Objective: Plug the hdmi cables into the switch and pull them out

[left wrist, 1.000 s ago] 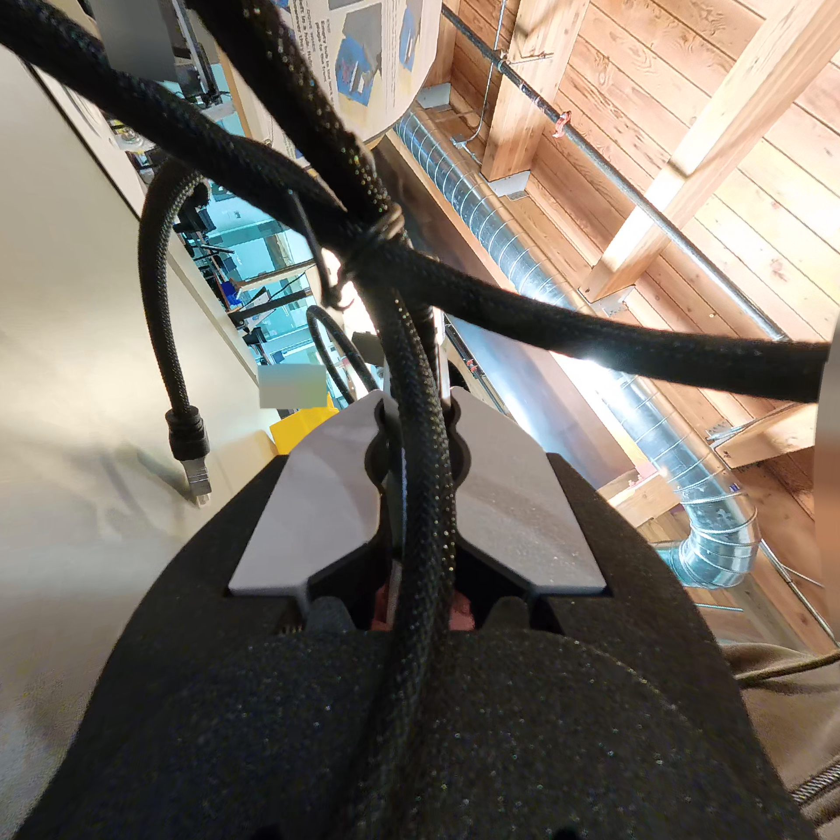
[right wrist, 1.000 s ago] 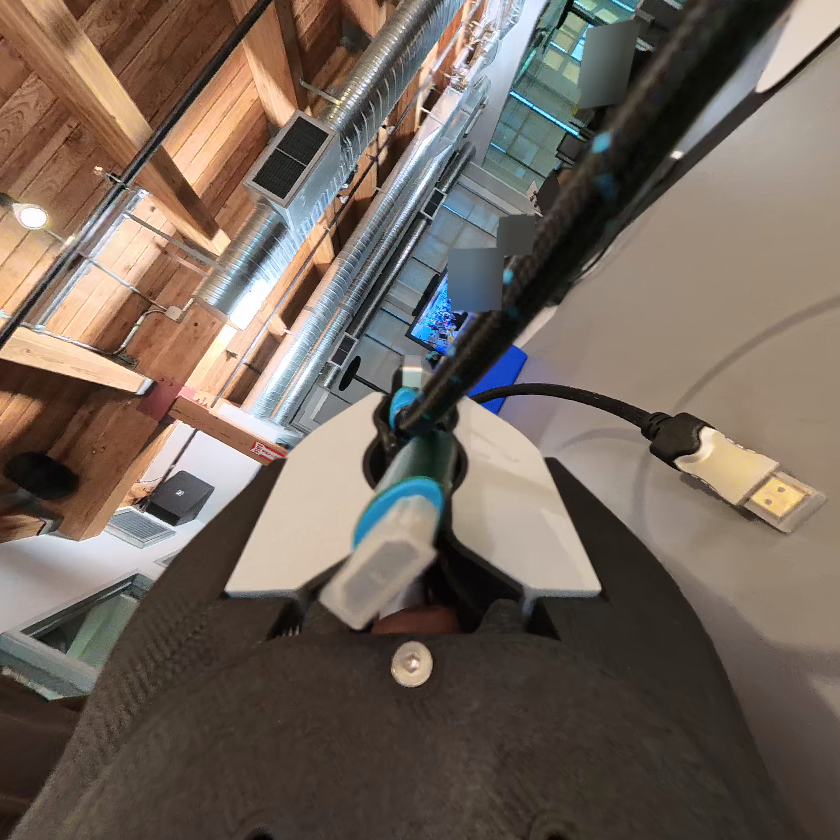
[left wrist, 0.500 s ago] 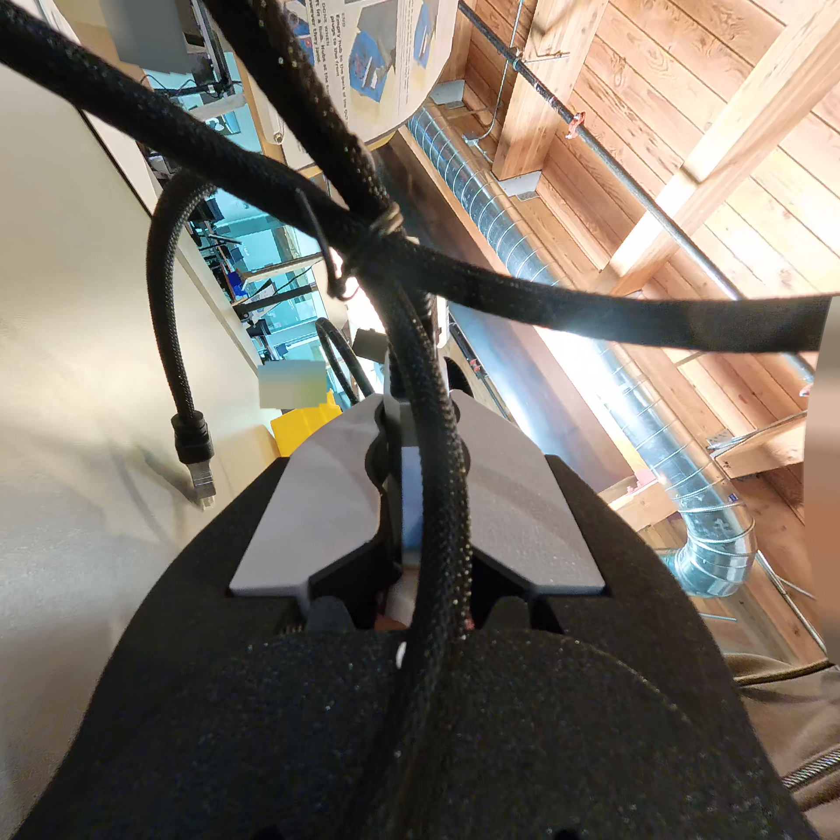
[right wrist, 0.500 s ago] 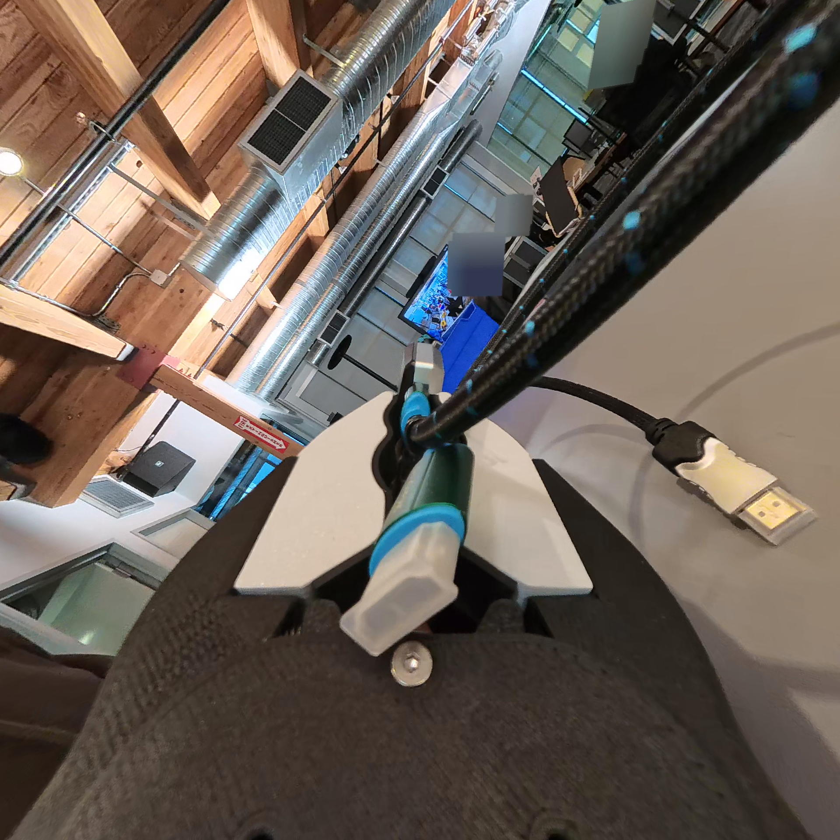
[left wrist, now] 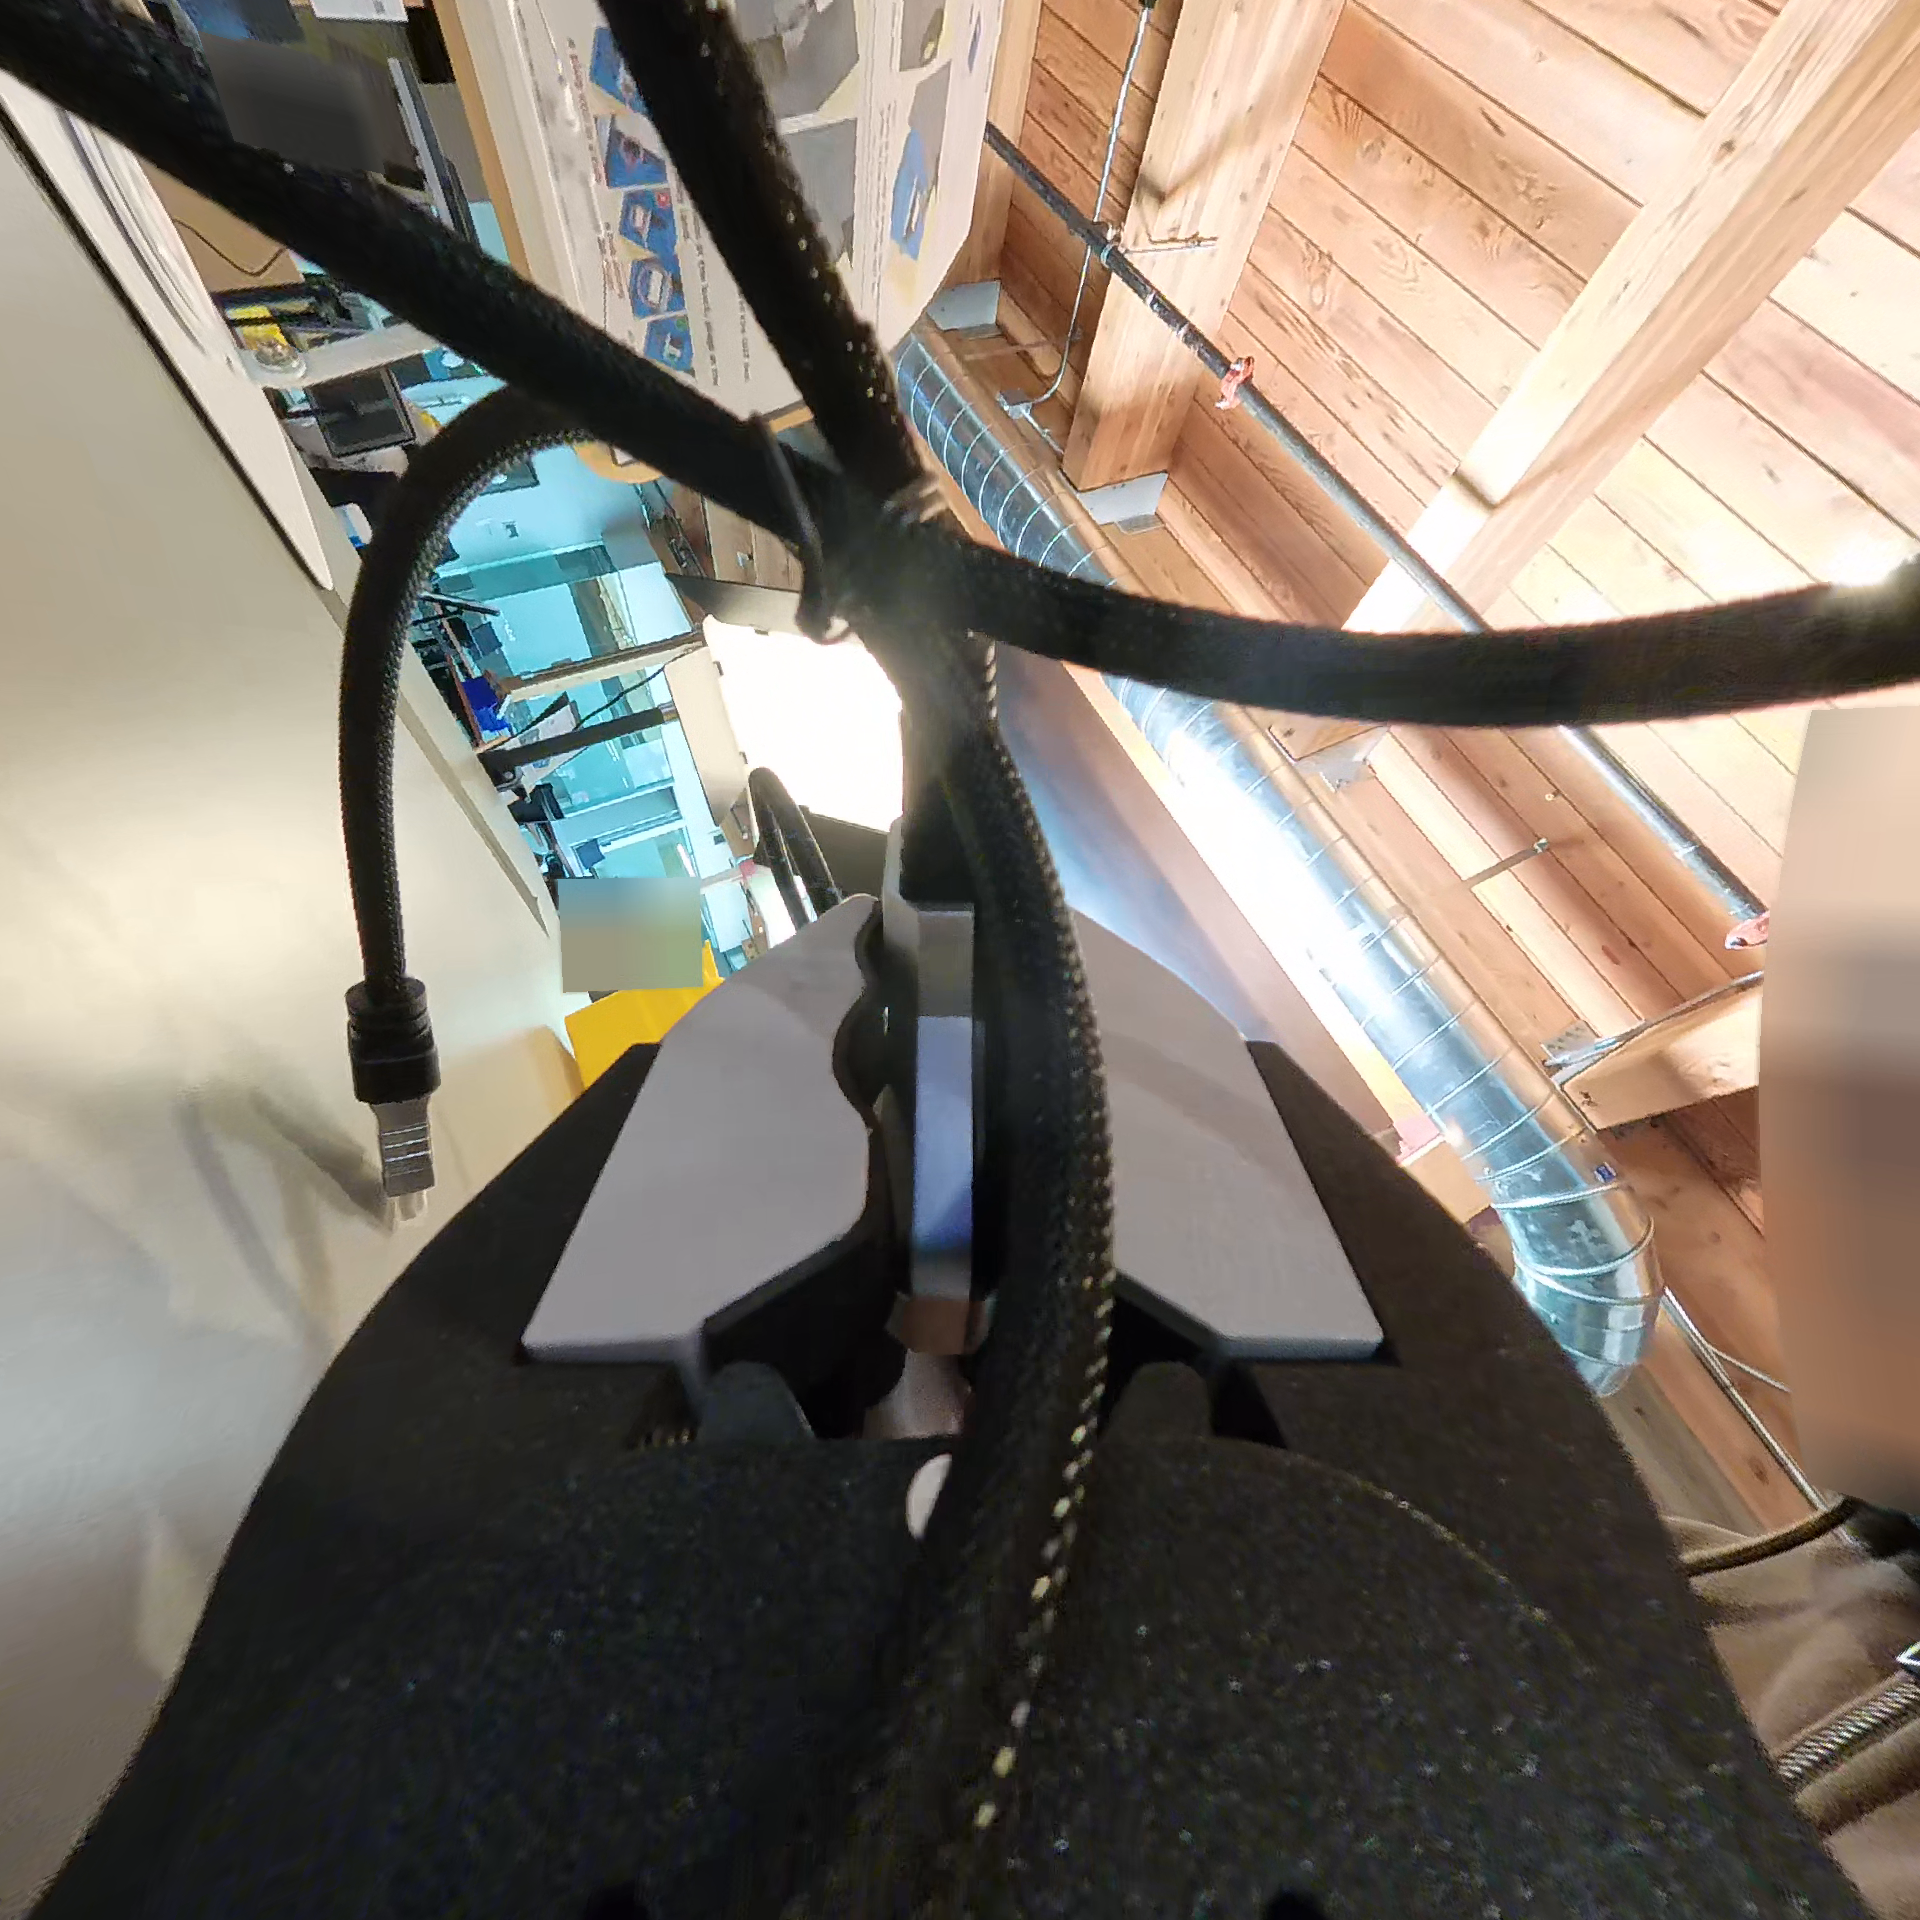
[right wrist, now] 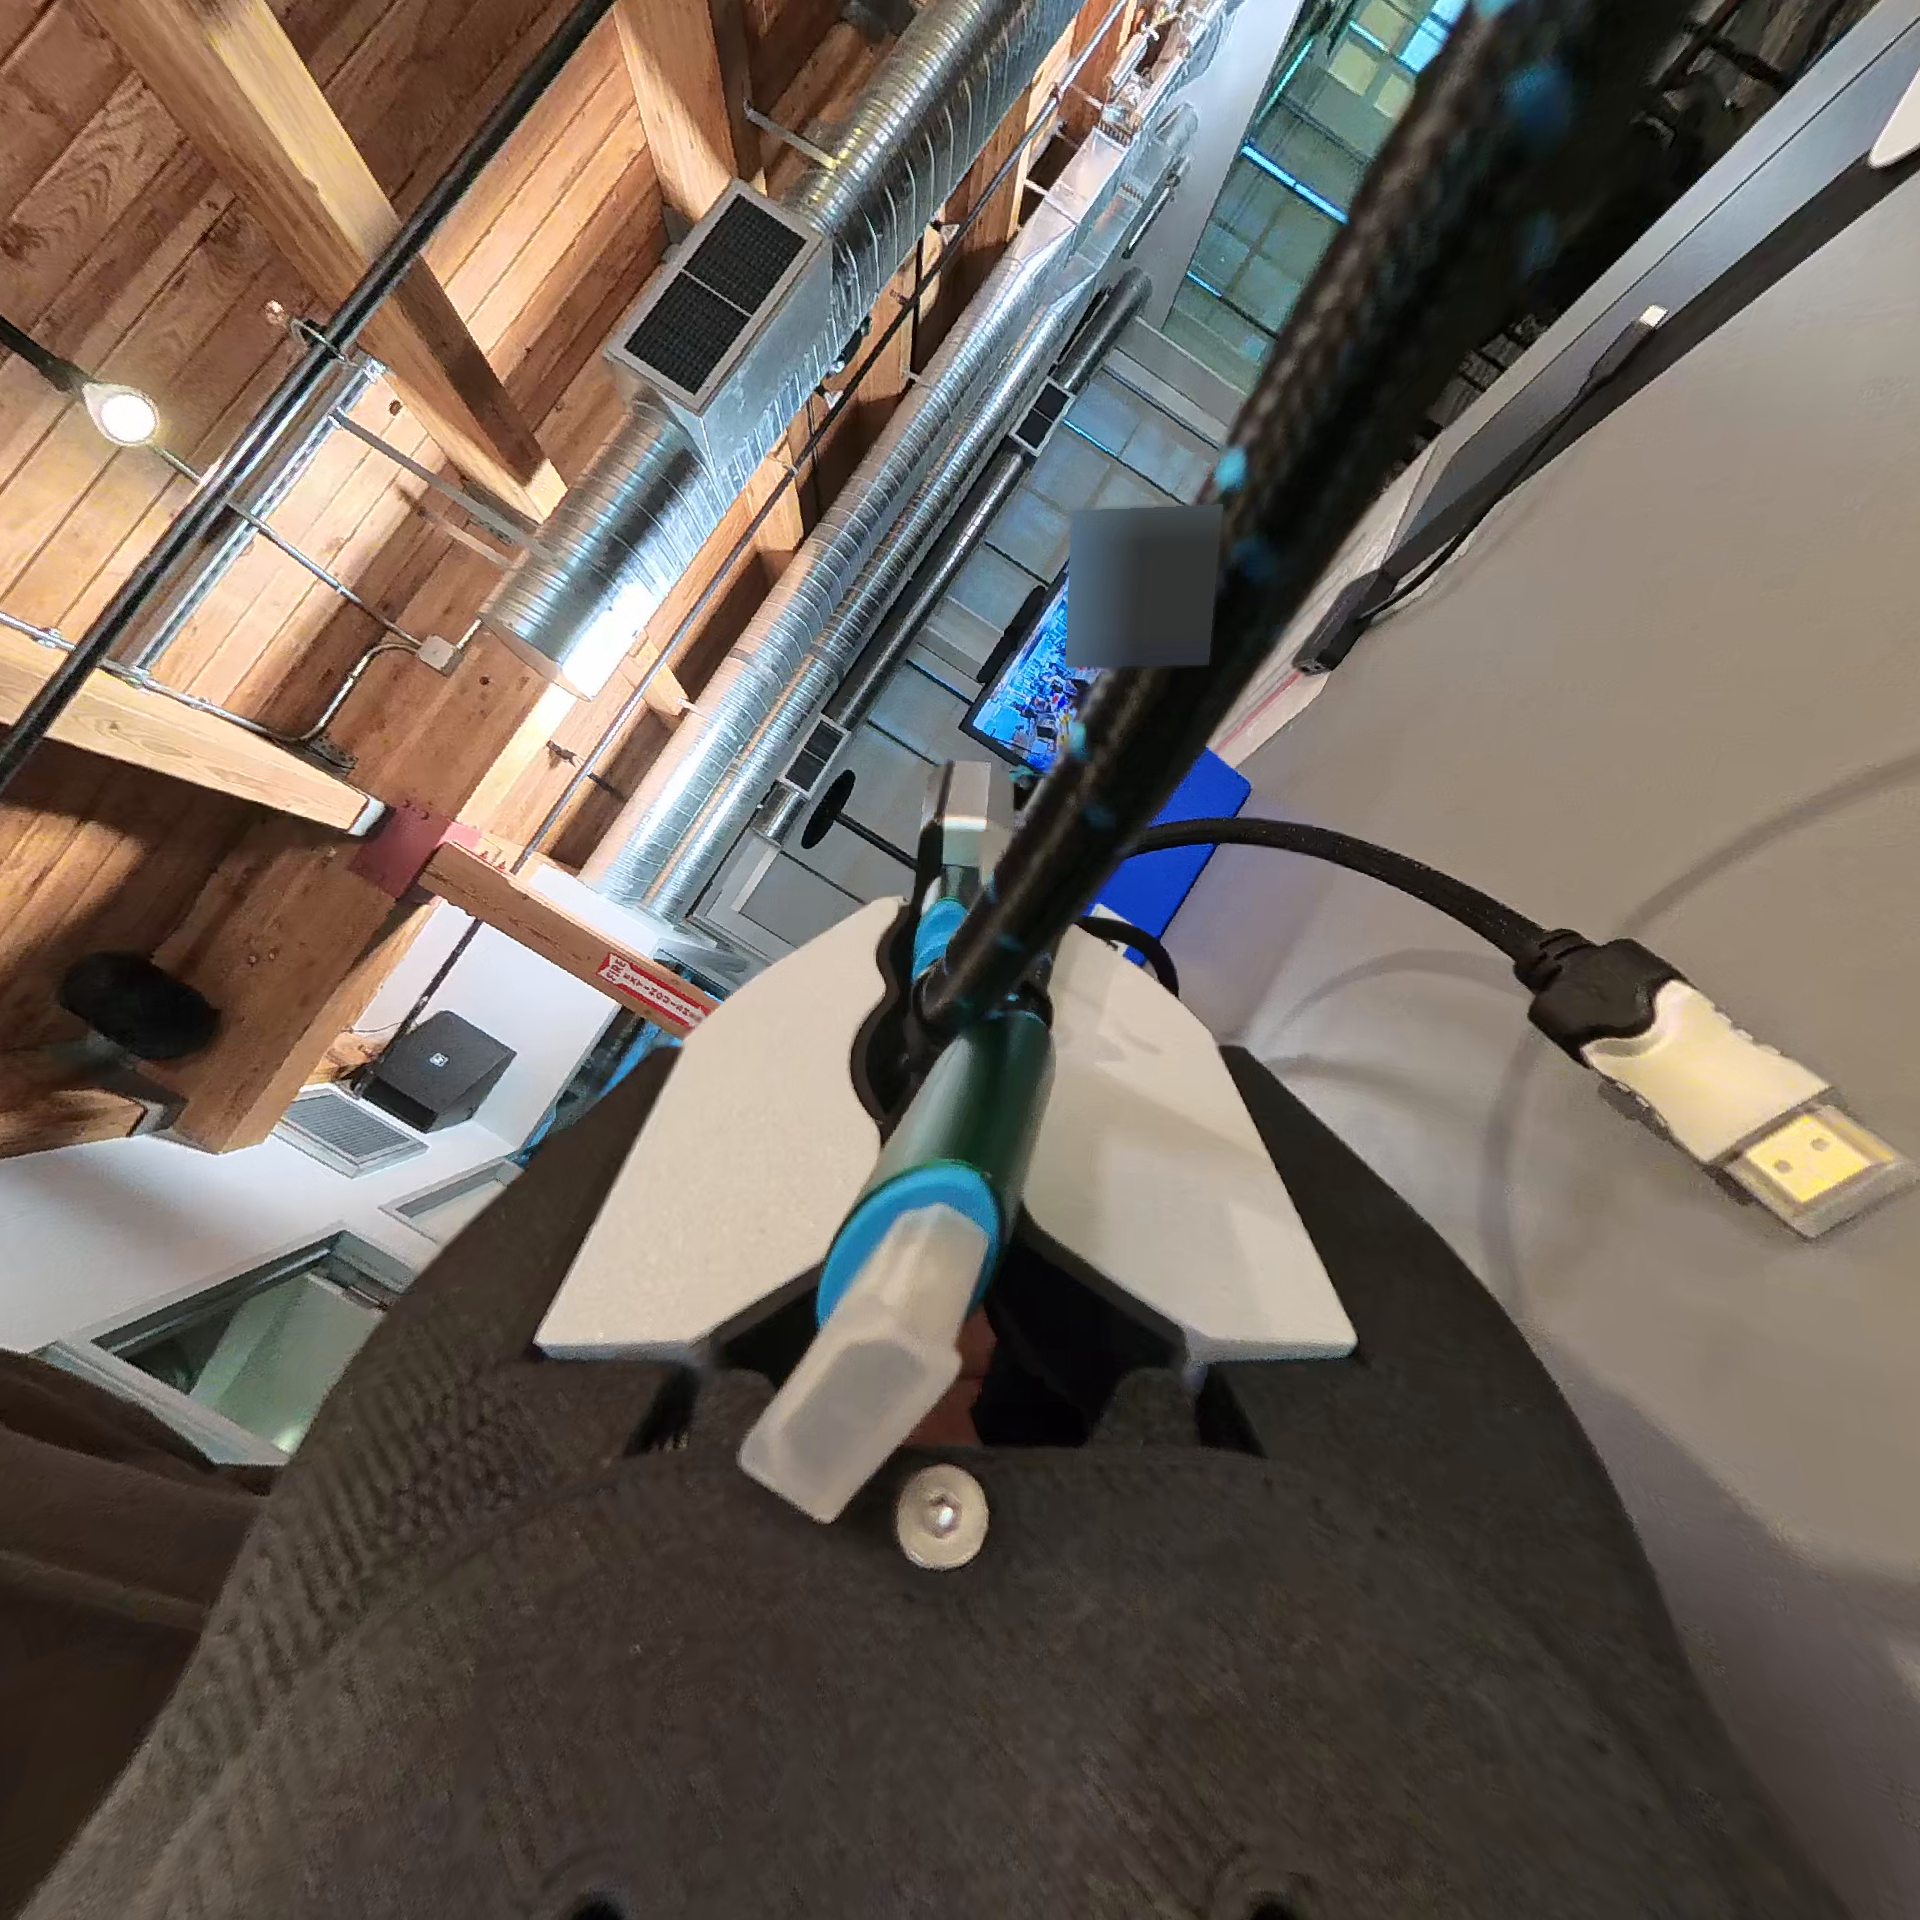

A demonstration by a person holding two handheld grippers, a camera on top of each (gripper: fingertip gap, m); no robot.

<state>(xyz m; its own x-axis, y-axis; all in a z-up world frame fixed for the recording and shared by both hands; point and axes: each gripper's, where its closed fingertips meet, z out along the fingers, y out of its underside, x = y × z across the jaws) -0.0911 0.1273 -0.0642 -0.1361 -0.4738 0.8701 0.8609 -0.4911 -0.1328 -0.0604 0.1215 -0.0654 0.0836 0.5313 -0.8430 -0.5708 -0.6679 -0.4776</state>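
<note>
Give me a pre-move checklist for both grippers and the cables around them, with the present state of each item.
1. Left gripper shut on something: ok, a flat grey connector sits between its fingers.
2. Black braided cable clear of the left jaws: not ok, it runs along the gripper over the connector.
3. Tied cable knot clear ahead: not ok, strands cross right in front.
4. Right gripper grip: ok, closed on a green and blue plug.
5. Plug's clear cap on: ok.
6. Loose HDMI plug out of the way: ok, lying on the grey surface aside.
</note>
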